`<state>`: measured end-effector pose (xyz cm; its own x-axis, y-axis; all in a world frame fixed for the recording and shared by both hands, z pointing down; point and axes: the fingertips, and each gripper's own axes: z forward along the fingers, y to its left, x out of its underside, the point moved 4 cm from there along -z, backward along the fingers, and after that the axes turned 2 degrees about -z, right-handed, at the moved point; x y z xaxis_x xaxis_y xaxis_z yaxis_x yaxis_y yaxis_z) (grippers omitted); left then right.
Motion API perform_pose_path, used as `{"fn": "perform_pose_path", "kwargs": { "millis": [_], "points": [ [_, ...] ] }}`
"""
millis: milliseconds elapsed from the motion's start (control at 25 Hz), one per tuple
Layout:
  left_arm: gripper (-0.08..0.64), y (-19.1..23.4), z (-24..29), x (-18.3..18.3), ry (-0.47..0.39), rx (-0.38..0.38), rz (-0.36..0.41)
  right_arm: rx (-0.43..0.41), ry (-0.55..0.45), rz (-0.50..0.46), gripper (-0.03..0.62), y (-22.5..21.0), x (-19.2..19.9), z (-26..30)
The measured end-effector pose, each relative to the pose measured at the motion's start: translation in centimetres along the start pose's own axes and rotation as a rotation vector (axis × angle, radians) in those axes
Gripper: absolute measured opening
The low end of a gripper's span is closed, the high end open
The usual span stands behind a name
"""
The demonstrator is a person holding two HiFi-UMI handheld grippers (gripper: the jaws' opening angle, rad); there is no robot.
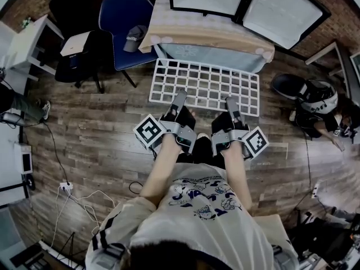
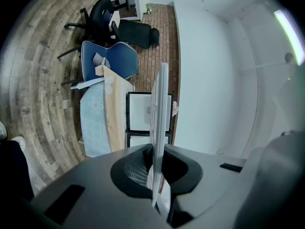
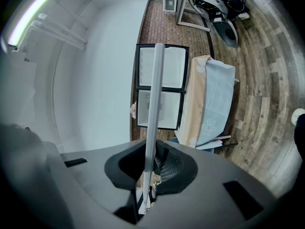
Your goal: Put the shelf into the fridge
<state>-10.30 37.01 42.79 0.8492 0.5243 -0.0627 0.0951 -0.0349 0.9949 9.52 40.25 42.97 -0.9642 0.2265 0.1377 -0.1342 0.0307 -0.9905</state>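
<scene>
Reaching forward with both forearms side by side, you hold the white shelf [image 1: 205,85] level, left gripper [image 1: 178,103] and right gripper [image 1: 232,105] each clamped on its near edge.

Dark wood-plank floor [image 1: 101,134], brick wall [image 1: 333,20] behind; a blue chair [image 1: 121,16] carrying a grey cap [image 1: 134,37], a black office chair [image 1: 93,61] beside it, white cables [image 1: 79,198] trailing left
</scene>
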Motion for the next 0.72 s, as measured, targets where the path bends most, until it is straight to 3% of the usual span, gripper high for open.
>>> {"fn": "perform_pose_path", "kwargs": {
  "millis": [440, 720],
  "points": [
    [0.038, 1.5, 5.3, -3.0, -0.030, -0.015, -0.009, 0.015, 0.035, 0.013, 0.051, -1.7, -1.8, 6.5],
    [0.038, 2.1, 11.5, -5.4, -0.049, -0.030, -0.008, 0.014, 0.057, 0.019, 0.051, -2.1, -4.7, 13.0]
  ]
}}
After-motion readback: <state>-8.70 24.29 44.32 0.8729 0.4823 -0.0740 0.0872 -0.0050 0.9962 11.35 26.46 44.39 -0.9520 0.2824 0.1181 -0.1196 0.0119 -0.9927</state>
